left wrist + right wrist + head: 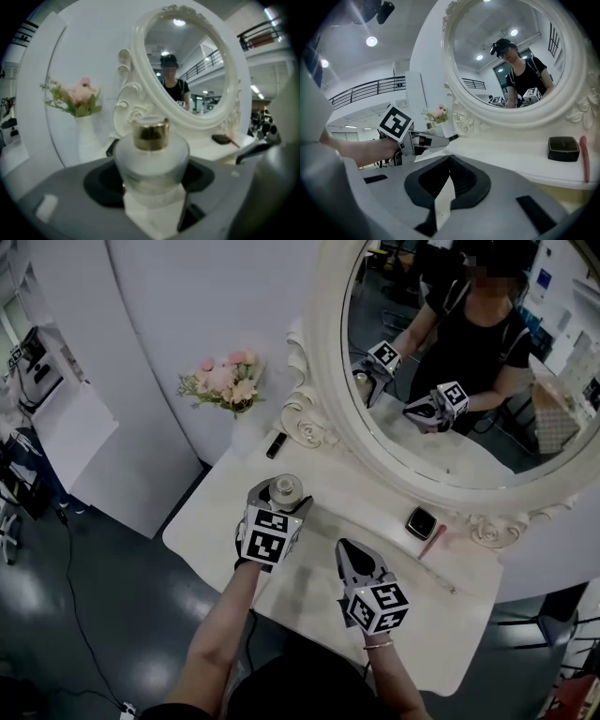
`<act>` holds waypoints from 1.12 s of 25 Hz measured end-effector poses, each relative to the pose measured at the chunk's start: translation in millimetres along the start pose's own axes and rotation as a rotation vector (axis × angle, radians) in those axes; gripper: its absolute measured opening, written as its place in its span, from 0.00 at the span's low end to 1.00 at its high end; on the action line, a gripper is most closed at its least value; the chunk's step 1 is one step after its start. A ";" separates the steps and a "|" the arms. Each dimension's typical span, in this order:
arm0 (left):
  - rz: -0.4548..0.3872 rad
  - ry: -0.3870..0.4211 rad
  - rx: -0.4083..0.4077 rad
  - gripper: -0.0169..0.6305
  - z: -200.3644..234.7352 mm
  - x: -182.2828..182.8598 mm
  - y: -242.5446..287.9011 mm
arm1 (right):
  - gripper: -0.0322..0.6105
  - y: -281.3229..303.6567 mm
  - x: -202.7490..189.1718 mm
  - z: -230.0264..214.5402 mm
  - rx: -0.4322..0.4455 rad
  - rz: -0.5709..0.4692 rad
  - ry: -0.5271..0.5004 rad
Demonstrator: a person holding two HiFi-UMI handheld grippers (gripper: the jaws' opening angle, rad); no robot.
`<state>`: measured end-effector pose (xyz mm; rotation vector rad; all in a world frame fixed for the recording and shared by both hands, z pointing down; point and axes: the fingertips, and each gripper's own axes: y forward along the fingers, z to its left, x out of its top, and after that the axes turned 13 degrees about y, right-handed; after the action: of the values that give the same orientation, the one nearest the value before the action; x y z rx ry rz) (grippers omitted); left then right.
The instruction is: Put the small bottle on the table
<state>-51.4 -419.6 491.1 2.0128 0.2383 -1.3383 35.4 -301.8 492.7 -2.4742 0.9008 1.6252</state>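
Observation:
The small bottle (285,487) is frosted white glass with a gold collar and pale cap. It stands upright between the jaws of my left gripper (281,497), which is shut on its body, above the left part of the white dressing table (375,507). In the left gripper view the bottle (151,157) fills the middle and hides the jaw tips of the left gripper (151,190). Whether its base touches the table I cannot tell. My right gripper (349,551) hovers to the right, shut with nothing in it (449,172).
A large oval mirror (450,362) in a carved white frame stands at the table's back. A vase of pink flowers (225,381) is at the back left, with a small dark object (276,444) beside it. A black compact (421,521) and pink stick (433,542) lie right.

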 end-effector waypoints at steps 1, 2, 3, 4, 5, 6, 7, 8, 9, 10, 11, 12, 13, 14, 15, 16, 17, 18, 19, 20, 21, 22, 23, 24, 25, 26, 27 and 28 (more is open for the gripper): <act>-0.002 -0.001 -0.002 0.55 1.1 3.7 5.0 | 0.06 1.3 0.5 -2.8 -0.003 0.002 0.001; -0.004 0.000 -0.002 0.55 2.7 6.9 10.0 | 0.06 2.6 0.6 -5.2 -0.006 0.004 0.003; -0.004 0.002 -0.002 0.55 4.2 9.6 15.1 | 0.06 3.7 0.5 -7.3 -0.009 0.007 0.004; -0.004 0.005 -0.002 0.55 5.7 11.9 20.2 | 0.06 4.5 0.4 -9.2 -0.011 0.009 0.006; -0.004 0.008 -0.002 0.55 7.1 14.0 25.4 | 0.06 5.2 0.5 -11.0 -0.014 0.010 0.008; -0.006 0.010 -0.002 0.55 8.6 16.1 30.5 | 0.06 6.0 0.8 -12.8 -0.016 0.012 0.010; -0.006 0.009 -0.001 0.55 10.0 17.7 35.3 | 0.06 6.7 1.2 -14.6 -0.017 0.012 0.011; -0.004 0.004 -0.001 0.55 11.1 18.7 39.7 | 0.06 7.5 1.6 -16.4 -0.019 0.013 0.013; 0.000 0.001 -0.001 0.55 12.3 19.2 43.9 | 0.06 8.3 2.0 -18.0 -0.020 0.014 0.015; 0.003 0.001 0.000 0.55 13.7 19.7 48.3 | 0.06 9.2 2.4 -19.4 -0.021 0.014 0.016; 0.005 0.006 0.002 0.55 15.3 20.1 52.8 | 0.06 10.0 2.7 -20.6 -0.021 0.016 0.017; 0.007 0.012 0.002 0.55 16.5 20.3 57.3 | 0.06 10.5 2.8 -21.6 -0.022 0.019 0.017; 0.011 0.016 0.001 0.55 16.9 20.2 61.1 | 0.06 10.8 2.6 -22.5 -0.023 0.022 0.018; 0.016 0.021 -0.002 0.55 16.8 19.7 64.4 | 0.06 11.0 2.4 -23.3 -0.023 0.025 0.019; 0.022 0.027 -0.004 0.55 16.6 19.0 67.4 | 0.06 11.2 2.4 -24.1 -0.023 0.026 0.020; 0.027 0.035 -0.004 0.55 16.0 18.5 70.2 | 0.06 11.2 2.5 -25.4 -0.024 0.027 0.020; 0.029 0.041 -0.005 0.55 15.1 18.6 73.1 | 0.06 11.2 2.5 -27.2 -0.026 0.027 0.020; 0.031 0.044 -0.007 0.55 14.1 19.3 76.0 | 0.06 11.3 2.5 -29.4 -0.031 0.029 0.020; 0.033 0.045 -0.010 0.55 13.7 19.8 78.6 | 0.06 11.6 2.3 -31.1 -0.035 0.031 0.021; 0.034 0.046 -0.011 0.55 13.8 20.1 80.8 | 0.06 12.0 1.8 -31.9 -0.037 0.032 0.022; 0.036 0.046 -0.012 0.55 14.2 20.0 82.6 | 0.06 12.3 1.2 -31.9 -0.038 0.033 0.023; 0.039 0.045 -0.013 0.55 14.7 19.8 84.1 | 0.06 12.6 0.8 -31.4 -0.037 0.034 0.024; 0.041 0.043 -0.015 0.55 15.0 19.8 85.5 | 0.06 12.7 0.6 -30.9 -0.036 0.034 0.025; 0.043 0.041 -0.016 0.55 15.3 19.9 87.0 | 0.06 12.6 0.7 -30.7 -0.035 0.035 0.025; 0.045 0.041 -0.017 0.55 15.5 20.0 88.7 | 0.06 12.5 0.9 -30.7 -0.035 0.035 0.025; 0.047 0.043 -0.018 0.55 15.6 20.0 90.4 | 0.06 12.3 1.1 -30.8 -0.036 0.034 0.026; 0.051 0.046 -0.018 0.55 15.6 19.6 92.0 | 0.06 12.0 1.3 -30.9 -0.036 0.034 0.027; 0.056 0.049 -0.016 0.55 15.7 19.1 93.3 | 0.06 11.6 1.5 -31.0 -0.036 0.034 0.027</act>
<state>-7.5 -502.8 512.7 2.0260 0.2127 -1.2491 55.7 -322.7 508.4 -2.5244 0.9300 1.6357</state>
